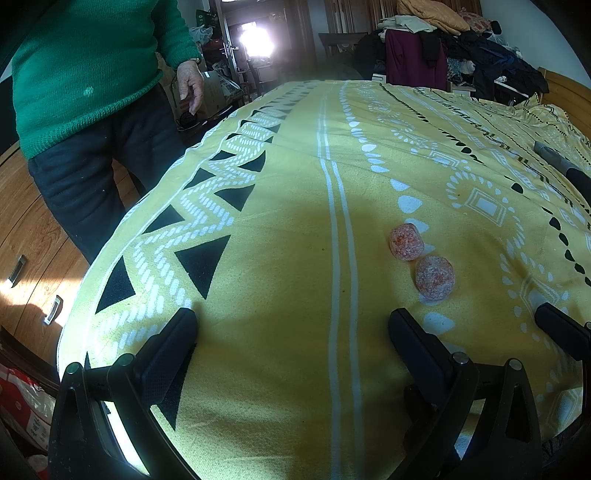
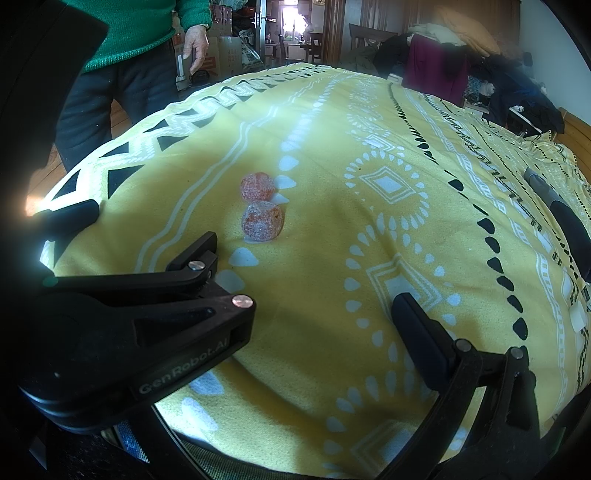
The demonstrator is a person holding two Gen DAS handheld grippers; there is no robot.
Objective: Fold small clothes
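Two small orange-speckled rolled bundles lie side by side on the yellow patterned blanket (image 1: 280,206): the far bundle (image 1: 405,242) (image 2: 257,186) and the near bundle (image 1: 434,277) (image 2: 262,220). My left gripper (image 1: 291,325) (image 2: 151,221) is open and holds nothing, low over the blanket, with the bundles just ahead and to its right. My right gripper (image 2: 291,317) is also open and holds nothing, close beside the left one. The left gripper's body hides its left finger. One right finger (image 1: 557,325) shows at the left wrist view's edge.
A person in a green sweater (image 1: 88,74) (image 2: 140,29) stands by the bed's left edge, hand hanging. A heap of clothes (image 1: 443,48) is piled beyond the far end. A grey and black long object (image 2: 554,199) lies on the blanket at right. Wooden drawers (image 1: 33,240) stand left.
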